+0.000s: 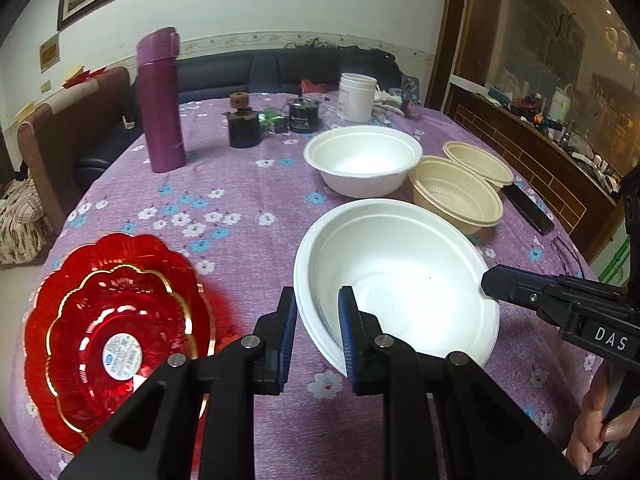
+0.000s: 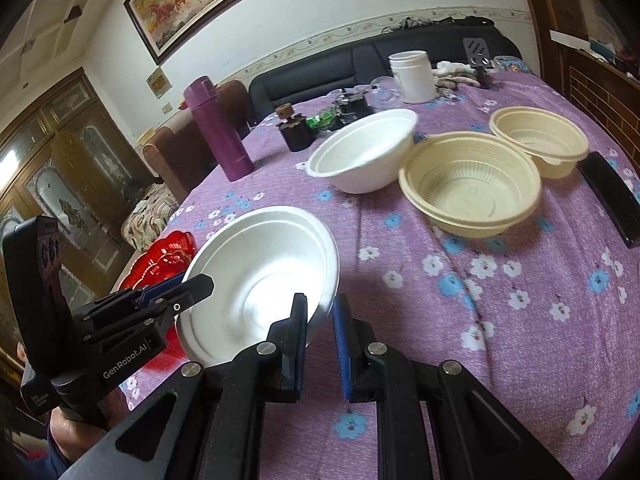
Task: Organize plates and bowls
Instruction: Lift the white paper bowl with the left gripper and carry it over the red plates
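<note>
In the left wrist view, the left claw (image 1: 318,336) fills the bottom centre of the frame, its blue pads closed on the near left rim of a white foam bowl (image 1: 400,276) that sits right of centre; the rim runs between the two pads. At the right edge of that frame the right claw (image 1: 490,282) reaches in and meets the opposite rim of the same bowl, with a hand (image 1: 600,436) on its grip at the lower right. The right wrist view confirms it: the right claw (image 2: 320,344) at the bottom centre is clamped on the bowl's (image 2: 260,280) rim, and the bowl is tilted, its hollow facing the camera, while the left claw (image 2: 200,284) pinches the far rim at lower left. At the lower left of the left wrist view two red scalloped plates (image 1: 116,332), a smaller one nested in a larger, lie on the purple flowered cloth of the counter (image 1: 240,208). Further back, right of centre, stand a second white bowl (image 1: 362,160) and two cream plastic bowls (image 1: 456,196), close together. A purple flask (image 1: 160,100) stands upright at the upper left, and a white jar (image 1: 357,96) stands near the counter's far edge.
</note>
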`<control>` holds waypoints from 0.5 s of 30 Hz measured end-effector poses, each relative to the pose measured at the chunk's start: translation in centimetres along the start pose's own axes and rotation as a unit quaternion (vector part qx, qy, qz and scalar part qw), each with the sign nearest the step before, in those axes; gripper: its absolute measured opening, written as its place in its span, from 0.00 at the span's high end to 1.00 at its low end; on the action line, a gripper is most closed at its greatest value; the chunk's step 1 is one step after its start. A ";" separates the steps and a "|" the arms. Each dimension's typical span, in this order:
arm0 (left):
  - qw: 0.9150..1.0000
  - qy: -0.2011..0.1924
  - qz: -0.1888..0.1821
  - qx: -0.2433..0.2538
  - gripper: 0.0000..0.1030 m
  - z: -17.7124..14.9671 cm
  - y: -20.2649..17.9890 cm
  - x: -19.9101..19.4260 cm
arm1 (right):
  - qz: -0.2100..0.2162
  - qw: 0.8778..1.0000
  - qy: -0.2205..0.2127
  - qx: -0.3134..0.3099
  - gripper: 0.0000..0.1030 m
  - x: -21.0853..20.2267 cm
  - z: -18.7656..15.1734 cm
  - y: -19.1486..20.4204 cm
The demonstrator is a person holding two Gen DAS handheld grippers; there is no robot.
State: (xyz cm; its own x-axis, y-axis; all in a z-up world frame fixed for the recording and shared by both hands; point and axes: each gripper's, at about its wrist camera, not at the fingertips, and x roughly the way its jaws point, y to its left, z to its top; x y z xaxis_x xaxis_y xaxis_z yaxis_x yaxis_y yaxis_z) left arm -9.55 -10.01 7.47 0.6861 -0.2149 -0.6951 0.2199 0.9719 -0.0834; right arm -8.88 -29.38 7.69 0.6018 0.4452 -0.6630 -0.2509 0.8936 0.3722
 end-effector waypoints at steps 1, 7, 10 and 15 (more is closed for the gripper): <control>1.000 -0.002 0.002 -0.002 0.81 0.0 0.2 -0.2 | 0.001 1.000 0.000 -0.002 0.86 0.0 0.0 0.3; 1.000 -0.019 0.018 -0.018 0.80 0.2 2.3 -1.8 | 0.013 1.000 0.001 -0.023 0.86 0.7 0.8 2.9; 0.999 -0.029 0.031 -0.027 0.78 0.2 3.7 -2.9 | 0.021 0.999 0.002 -0.036 0.86 1.3 1.1 4.4; 0.997 -0.037 0.050 -0.049 0.78 -0.2 6.4 -4.0 | 0.036 0.998 0.009 -0.058 0.86 2.8 1.7 7.3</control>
State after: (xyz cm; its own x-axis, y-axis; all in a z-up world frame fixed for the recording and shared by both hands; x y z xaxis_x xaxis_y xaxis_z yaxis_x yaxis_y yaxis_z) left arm -11.05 -2.89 9.60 0.7516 -0.1193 -0.6488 0.0821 0.9928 -0.0876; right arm -7.77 -21.71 9.67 0.5660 0.5080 -0.6493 -0.3796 0.8597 0.3418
